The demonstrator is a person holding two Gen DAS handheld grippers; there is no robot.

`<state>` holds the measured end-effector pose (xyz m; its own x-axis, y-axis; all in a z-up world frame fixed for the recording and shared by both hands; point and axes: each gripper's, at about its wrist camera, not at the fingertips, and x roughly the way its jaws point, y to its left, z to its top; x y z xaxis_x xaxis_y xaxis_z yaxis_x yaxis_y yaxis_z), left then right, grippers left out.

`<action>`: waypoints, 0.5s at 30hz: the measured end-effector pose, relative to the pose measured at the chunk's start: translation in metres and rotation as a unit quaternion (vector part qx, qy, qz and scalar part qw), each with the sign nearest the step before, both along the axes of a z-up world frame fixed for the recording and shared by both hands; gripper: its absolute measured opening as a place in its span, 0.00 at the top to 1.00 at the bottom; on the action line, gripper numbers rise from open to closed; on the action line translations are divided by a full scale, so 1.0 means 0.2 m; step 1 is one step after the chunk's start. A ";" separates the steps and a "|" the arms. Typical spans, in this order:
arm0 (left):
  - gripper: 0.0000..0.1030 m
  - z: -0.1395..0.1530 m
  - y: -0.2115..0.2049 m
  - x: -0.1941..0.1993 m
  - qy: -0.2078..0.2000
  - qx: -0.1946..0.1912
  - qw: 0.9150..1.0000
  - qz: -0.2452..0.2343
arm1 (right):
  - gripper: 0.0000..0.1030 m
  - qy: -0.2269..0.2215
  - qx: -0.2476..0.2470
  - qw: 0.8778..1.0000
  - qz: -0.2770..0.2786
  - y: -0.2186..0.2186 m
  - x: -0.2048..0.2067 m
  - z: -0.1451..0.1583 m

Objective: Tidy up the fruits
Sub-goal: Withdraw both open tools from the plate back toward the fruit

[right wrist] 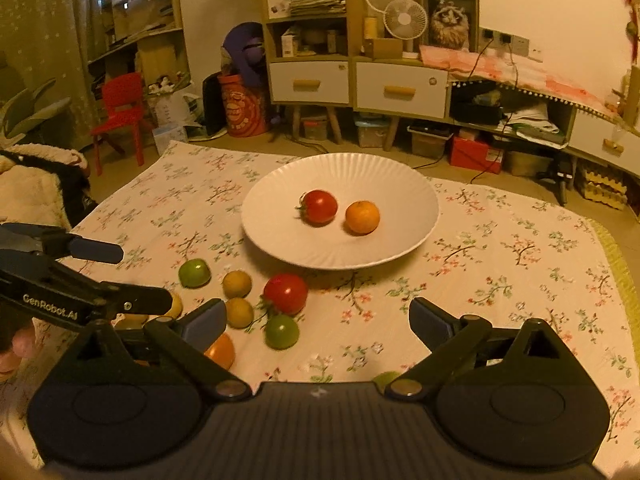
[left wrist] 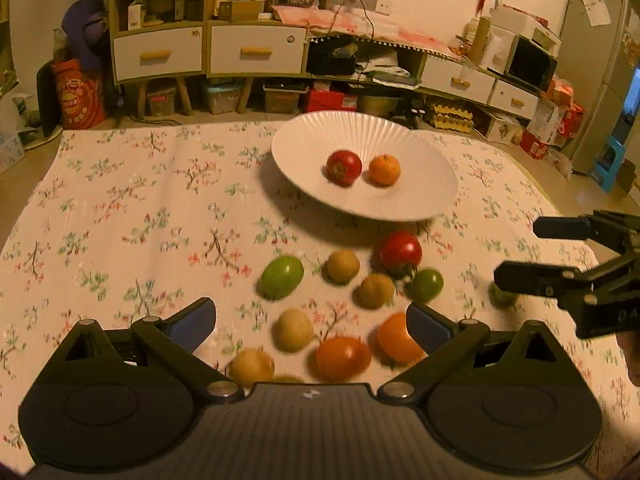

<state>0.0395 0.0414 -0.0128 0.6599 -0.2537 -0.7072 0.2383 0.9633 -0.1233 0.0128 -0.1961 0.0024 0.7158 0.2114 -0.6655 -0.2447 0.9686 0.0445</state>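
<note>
A white plate (left wrist: 400, 208) (right wrist: 280, 184) on the floral cloth holds a red tomato (left wrist: 343, 167) (right wrist: 319, 207) and an orange (left wrist: 384, 169) (right wrist: 362, 217). In front of it lie several loose fruits: a red tomato (left wrist: 400, 252) (right wrist: 285, 293), a big green fruit (left wrist: 281, 277) (right wrist: 194, 273), a small green one (left wrist: 427, 284) (right wrist: 281, 331), brown round ones (left wrist: 343, 266) (right wrist: 237, 284) and orange ones (left wrist: 343, 358) (right wrist: 221, 351). My left gripper (left wrist: 312, 328) is open and empty above the near fruits. My right gripper (right wrist: 318, 322) is open and empty beside them; it also shows in the left wrist view (left wrist: 516, 250).
The floral tablecloth (left wrist: 140, 208) covers the table; its far edge runs behind the plate. A small green fruit (left wrist: 502, 298) lies under the right gripper's finger. Cabinets (right wrist: 352, 80), boxes and a red chair (right wrist: 120, 108) stand beyond the table.
</note>
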 end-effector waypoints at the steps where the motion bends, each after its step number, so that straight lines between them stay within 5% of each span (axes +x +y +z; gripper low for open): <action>1: 0.08 -0.01 0.00 -0.01 0.002 0.001 1.000 -0.005 | 0.06 0.003 0.004 1.000 0.000 0.00 -0.01 0.00; 15: 0.08 -0.04 0.05 -0.21 0.021 0.006 0.998 -0.062 | 0.06 0.030 -0.012 0.999 0.041 0.11 -0.09 -0.10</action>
